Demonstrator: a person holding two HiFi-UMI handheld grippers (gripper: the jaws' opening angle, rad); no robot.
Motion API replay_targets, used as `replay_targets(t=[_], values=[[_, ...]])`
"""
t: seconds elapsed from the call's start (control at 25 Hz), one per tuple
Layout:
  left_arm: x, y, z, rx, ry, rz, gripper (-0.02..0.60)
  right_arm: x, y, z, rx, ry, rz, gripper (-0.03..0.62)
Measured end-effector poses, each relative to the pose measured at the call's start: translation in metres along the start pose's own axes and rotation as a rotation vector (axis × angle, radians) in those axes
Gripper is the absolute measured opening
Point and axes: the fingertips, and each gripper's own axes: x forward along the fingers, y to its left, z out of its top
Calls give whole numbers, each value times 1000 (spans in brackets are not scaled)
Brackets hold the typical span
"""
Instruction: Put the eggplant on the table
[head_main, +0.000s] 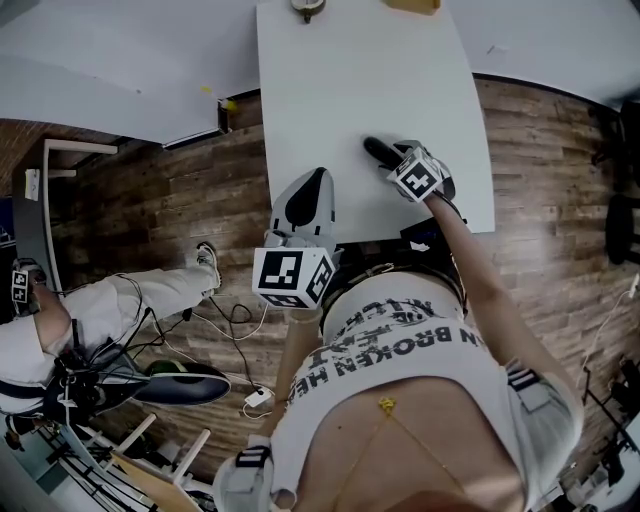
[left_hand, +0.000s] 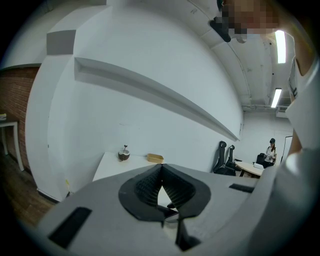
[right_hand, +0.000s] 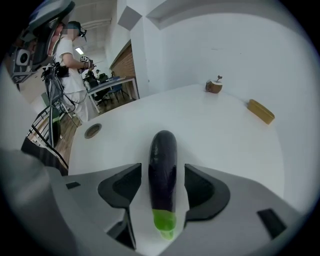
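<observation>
Right claw (right_hand: 162, 176) spread wide, pads (right_hand: 122, 185) clear of eggplant (right_hand: 163, 147), so nothing gripped; eggplant flat on white surface (right_hand: 227, 135) between jaws, judged set down. Left claw (left_hand: 161, 170) closed, empty, parked at near edge: not needed.

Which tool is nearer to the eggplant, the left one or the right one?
Right. The right tool has its open jaws on either side of the eggplant, which lies on the table. The left tool, jaws together, is back at the table's near edge.

Table (head_main: 360, 90) lies bare up to a bowl (right_hand: 214, 86) and block (right_hand: 261, 111) at its far edge
</observation>
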Motion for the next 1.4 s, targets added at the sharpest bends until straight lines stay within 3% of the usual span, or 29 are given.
replay_targets(t=[0.92,1.4], values=[[-2,-9,2,13,-5,-16,-2,-31,8,17,8,-75,12,244],[5,-13,0,19,3,-37,-2,-65,9,42,-99,-134,-2,235]])
